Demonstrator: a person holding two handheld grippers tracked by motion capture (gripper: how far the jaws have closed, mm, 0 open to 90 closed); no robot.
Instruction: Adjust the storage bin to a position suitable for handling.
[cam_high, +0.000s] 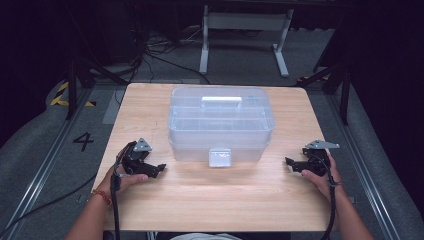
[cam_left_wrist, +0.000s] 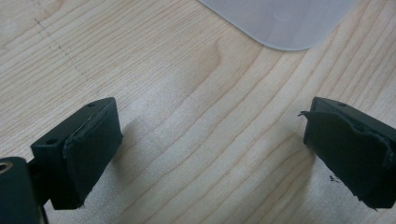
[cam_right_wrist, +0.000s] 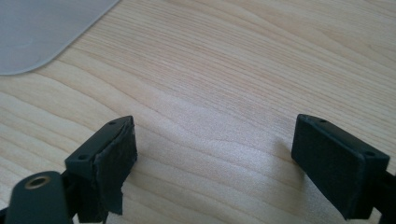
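Note:
A clear plastic storage box (cam_high: 221, 122) with a lid, a top handle and a front latch (cam_high: 220, 157) stands in the middle of the wooden table (cam_high: 220, 195). My left gripper (cam_high: 161, 168) rests on the table left of the box, open, with bare wood between its jaws. In the left gripper view (cam_left_wrist: 210, 154) a corner of the box (cam_left_wrist: 280, 21) shows ahead. My right gripper (cam_high: 288, 162) lies right of the box, open too, nothing between its pads. The right gripper view (cam_right_wrist: 215, 168) has a corner of the box (cam_right_wrist: 37, 28) at upper left.
The table's near half holds bare wood in front of the box. Beyond the far edge stand white table legs (cam_high: 204, 45) and loose cables (cam_high: 150, 50) on grey floor. Metal rails (cam_high: 45, 160) run along both sides.

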